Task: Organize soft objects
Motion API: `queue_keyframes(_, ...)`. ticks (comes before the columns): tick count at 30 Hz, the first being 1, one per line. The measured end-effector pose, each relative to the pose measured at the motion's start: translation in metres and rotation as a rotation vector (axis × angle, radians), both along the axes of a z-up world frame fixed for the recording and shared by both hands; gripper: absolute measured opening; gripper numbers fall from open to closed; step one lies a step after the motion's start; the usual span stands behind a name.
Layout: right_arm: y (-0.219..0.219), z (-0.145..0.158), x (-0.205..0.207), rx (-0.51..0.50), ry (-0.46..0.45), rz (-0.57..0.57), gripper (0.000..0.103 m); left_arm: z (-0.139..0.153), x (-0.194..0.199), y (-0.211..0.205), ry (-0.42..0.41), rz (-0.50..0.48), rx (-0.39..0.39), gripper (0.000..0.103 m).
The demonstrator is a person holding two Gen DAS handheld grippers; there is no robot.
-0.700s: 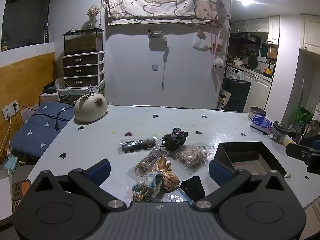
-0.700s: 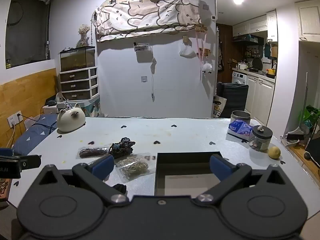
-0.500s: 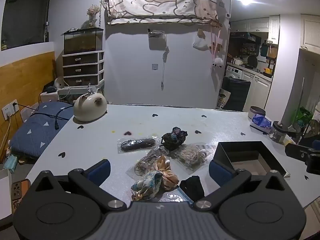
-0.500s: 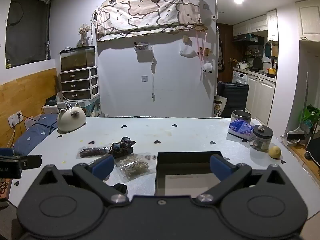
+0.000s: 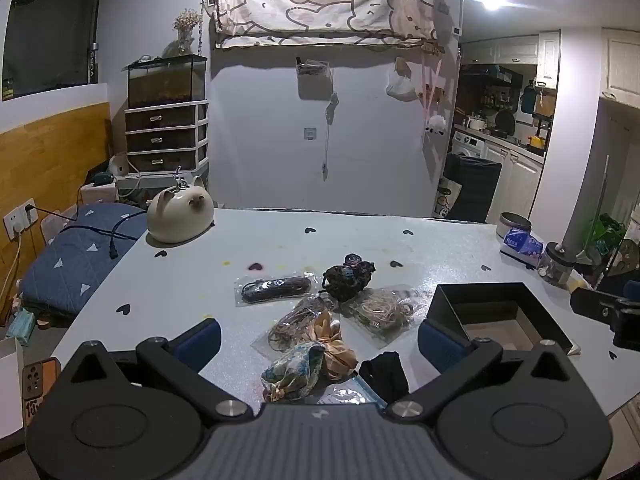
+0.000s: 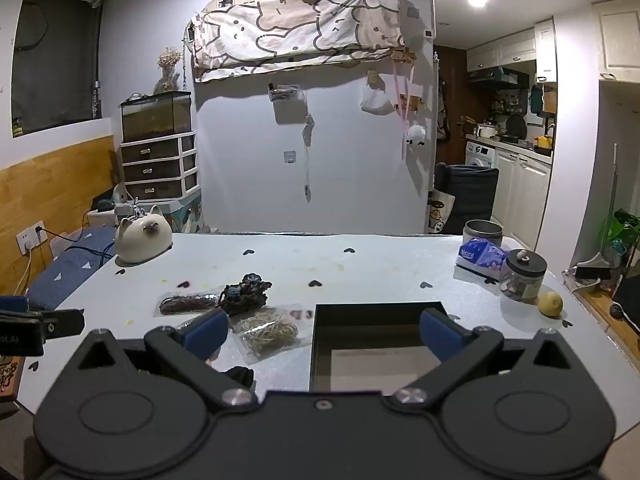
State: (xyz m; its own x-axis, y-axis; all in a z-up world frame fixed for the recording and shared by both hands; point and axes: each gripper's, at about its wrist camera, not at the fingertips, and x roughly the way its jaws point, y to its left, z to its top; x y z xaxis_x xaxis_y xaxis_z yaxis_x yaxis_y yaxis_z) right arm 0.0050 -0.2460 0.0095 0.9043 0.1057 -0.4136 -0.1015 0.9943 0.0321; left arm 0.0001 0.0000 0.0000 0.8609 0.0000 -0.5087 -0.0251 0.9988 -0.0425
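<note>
Soft hair ties and scrunchies lie in a cluster on the pale table (image 5: 280,248): a dark scrunchie (image 5: 349,277), a bag of dark bands (image 5: 276,289), a bag of tan bands (image 5: 384,312), a floral and an orange scrunchie (image 5: 308,364), and a black one (image 5: 384,372). An open black box (image 5: 500,316) stands right of them; it also shows in the right wrist view (image 6: 372,344). My left gripper (image 5: 318,336) is open above the scrunchies. My right gripper (image 6: 324,330) is open and empty over the box's near edge.
A cream cat-shaped pot (image 5: 178,216) stands at the table's back left. A tin (image 6: 482,234), a tissue pack (image 6: 480,254), a lidded jar (image 6: 522,276) and a lemon (image 6: 550,303) sit at the right. A blue cushion (image 5: 76,256) lies left of the table.
Both views shifted very slightly; the objects on the table have not moved and both grippers stay open.
</note>
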Motion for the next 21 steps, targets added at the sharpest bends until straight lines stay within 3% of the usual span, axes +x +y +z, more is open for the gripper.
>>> queue_keyframes(21, 0.0005, 0.0014, 0.0028, 0.000, 0.002, 0.001, 0.103, 0.0000, -0.0001, 0.0001, 0.001, 0.001, -0.003, 0.103)
